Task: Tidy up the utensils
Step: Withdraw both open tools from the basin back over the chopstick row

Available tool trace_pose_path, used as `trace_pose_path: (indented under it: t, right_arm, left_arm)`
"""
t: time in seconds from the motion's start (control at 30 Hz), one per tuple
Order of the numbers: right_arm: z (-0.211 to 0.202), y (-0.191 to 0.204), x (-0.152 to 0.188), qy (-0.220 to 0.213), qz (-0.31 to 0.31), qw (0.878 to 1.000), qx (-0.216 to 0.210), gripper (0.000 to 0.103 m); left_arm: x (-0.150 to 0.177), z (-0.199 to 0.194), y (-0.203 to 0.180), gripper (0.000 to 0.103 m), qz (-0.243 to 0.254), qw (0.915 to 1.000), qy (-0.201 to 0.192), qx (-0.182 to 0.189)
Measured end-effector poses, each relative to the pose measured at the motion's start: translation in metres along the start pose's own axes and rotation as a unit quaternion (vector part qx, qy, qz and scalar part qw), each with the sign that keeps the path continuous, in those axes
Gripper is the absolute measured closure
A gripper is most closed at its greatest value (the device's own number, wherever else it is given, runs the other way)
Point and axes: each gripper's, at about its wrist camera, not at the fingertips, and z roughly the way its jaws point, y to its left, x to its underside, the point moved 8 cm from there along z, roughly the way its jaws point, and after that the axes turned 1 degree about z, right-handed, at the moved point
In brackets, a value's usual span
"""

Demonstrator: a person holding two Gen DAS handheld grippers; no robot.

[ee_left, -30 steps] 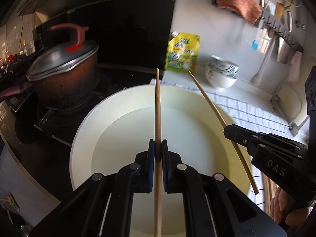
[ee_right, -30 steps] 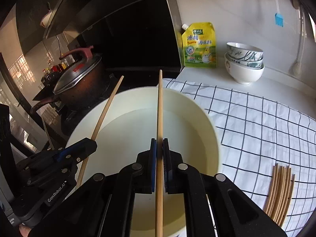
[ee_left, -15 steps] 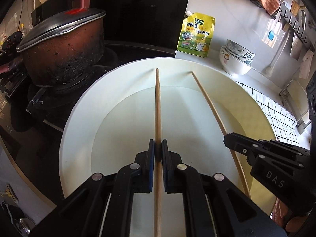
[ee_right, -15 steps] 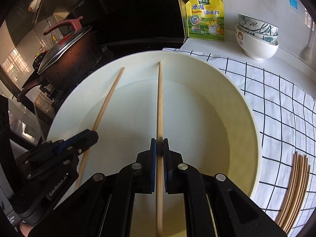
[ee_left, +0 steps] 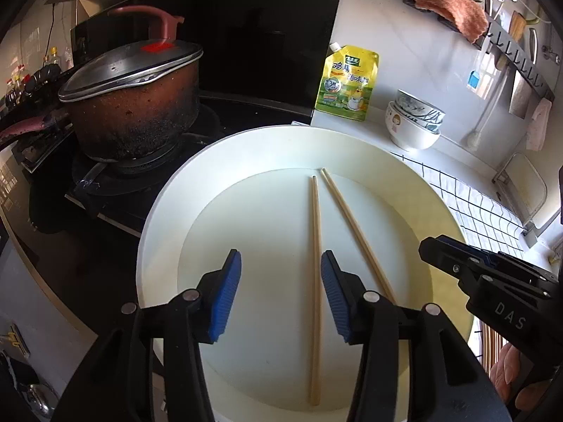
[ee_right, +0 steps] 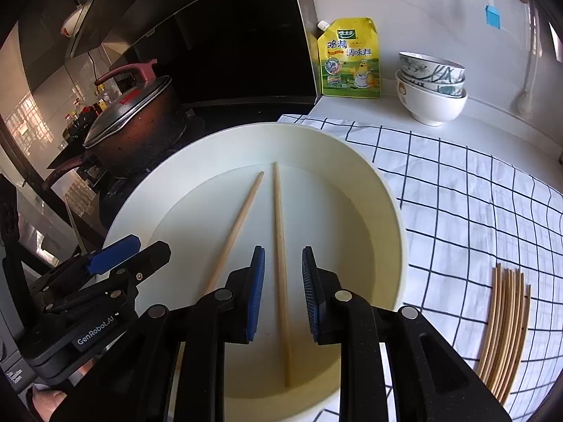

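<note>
Both claws over the white basin (ee_left: 158, 232), both just been opening, nothing gripped. Left claw (ee_left: 281, 295) stands fairly wide; right claw (ee_right: 279, 292) narrower but clear of the wood.

Two chopsticks lie flat on the basin floor. Left chopstick (ee_left: 315, 281) runs straight up from the near wall, between the left pads but close to the right-hand pad, not pressed. Right chopstick (ee_right: 281, 267) sits between the right claw's pads with a gap on each side. Far tips nearly meet short of the basin's far wall; near ends splay apart (a narrow V).

Room: basin floor is bare on both outer sides of the sticks. Right claw hangs over the basin's right rim, left one over the middle.

Basin sits at the left edge of the checked cloth (ee_right: 457, 193) on the surface, rim close to the stove and pot (ee_left: 137, 112). Spare chopstick bundle (ee_right: 503, 330) lies on the cloth's near right part, well apart from the basin. Bowls (ee_right: 432, 91) and yellow pouch (ee_right: 350, 59) stand at the back edge, against the wall.
</note>
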Motion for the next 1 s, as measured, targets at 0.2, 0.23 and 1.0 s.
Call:
trace_pose_path:
  t: [0.2,0.23,1.0]
  right_arm:
    - [-0.020,-0.009,0.016,-0.010,0.005,1.000,0.003,0.082]
    - [-0.024,-0.009,0.018,-0.013,0.005,1.000,0.003,0.082]
    - [-0.116,-0.083,0.082,-0.066,0.047,0.996,0.039,0.078]
  left_arm:
    - [0.009,-0.014,-0.015,0.055,0.006,1.0000,-0.005,0.003]
    - [0.010,-0.017,-0.017,0.055,0.008,0.9999,-0.006,0.004]
    - [0.060,-0.059,-0.117,0.046,0.037,0.9979,-0.007,0.053]
